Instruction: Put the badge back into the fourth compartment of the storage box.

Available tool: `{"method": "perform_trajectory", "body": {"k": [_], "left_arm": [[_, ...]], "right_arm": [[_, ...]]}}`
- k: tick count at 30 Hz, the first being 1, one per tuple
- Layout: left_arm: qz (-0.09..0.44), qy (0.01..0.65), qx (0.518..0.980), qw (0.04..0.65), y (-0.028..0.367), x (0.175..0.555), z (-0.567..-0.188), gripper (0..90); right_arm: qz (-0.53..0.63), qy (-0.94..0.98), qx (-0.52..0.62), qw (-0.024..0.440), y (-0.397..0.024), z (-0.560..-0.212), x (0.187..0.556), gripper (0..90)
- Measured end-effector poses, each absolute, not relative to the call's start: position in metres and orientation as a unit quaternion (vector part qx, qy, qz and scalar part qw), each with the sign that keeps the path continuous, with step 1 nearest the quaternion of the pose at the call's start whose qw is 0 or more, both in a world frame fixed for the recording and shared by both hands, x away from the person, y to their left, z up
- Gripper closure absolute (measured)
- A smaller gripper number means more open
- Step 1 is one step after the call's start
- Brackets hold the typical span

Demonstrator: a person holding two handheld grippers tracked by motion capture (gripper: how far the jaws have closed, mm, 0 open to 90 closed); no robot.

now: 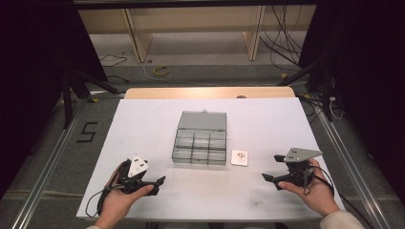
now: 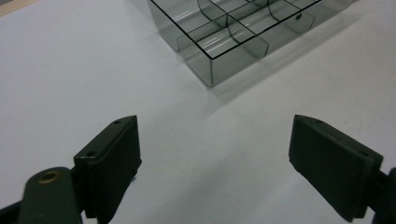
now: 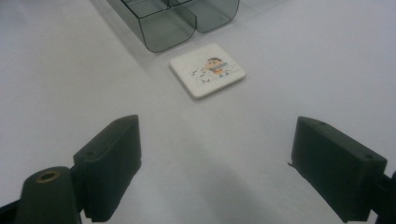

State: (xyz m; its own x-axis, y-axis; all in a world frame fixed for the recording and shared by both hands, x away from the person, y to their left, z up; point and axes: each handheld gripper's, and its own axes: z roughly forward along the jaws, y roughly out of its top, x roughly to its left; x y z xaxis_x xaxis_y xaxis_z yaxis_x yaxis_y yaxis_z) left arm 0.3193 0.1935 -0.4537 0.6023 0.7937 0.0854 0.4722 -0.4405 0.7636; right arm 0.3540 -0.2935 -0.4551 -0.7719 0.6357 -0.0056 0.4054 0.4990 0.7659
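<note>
Table [image 1: 143, 124]: white, far edge wooden.
Organizer box [image 1: 199, 144]: clear, mid-table, lid open, cut off in both gripper views.
Tile [image 1: 239, 157]: beside box; picture too small to read.
Left tongs [image 1: 155, 185]: spread, empty.
Right tongs [image 1: 271, 168]: spread, empty.

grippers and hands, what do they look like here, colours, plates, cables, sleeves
Both are black handheld tools. The left gripper carries a white three-cornered plate with small dark holes; the right gripper carries a grey one. A dark cable loops from each. Up close the jaws are thick matte black blocks with small screw holes, and a brass-coloured bushing sits on the arm beside one jaw. A pale sleeve cuff shows at the right wrist.
</note>
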Motion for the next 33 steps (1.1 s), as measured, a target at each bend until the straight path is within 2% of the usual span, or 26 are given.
{"method": "perform_trajectory", "body": {"k": [13, 25, 33], "left_arm": [[0.217, 0.383, 0.822, 0.359, 0.191, 0.32, -0.457, 16.3], [0.217, 0.38, 0.824, 0.359, 0.19, 0.32, -0.456, 16.3], [0.218, 0.383, 0.822, 0.361, 0.191, 0.32, -0.457, 16.3]], "right_arm": [[0.385, 0.871, 0.272, 0.136, -0.274, -0.454, 0.368, 16.8], [0.355, 0.893, 0.24, 0.14, -0.247, -0.455, 0.394, 16.7], [0.337, 0.907, 0.222, 0.124, -0.225, -0.458, 0.413, 16.8]]}}
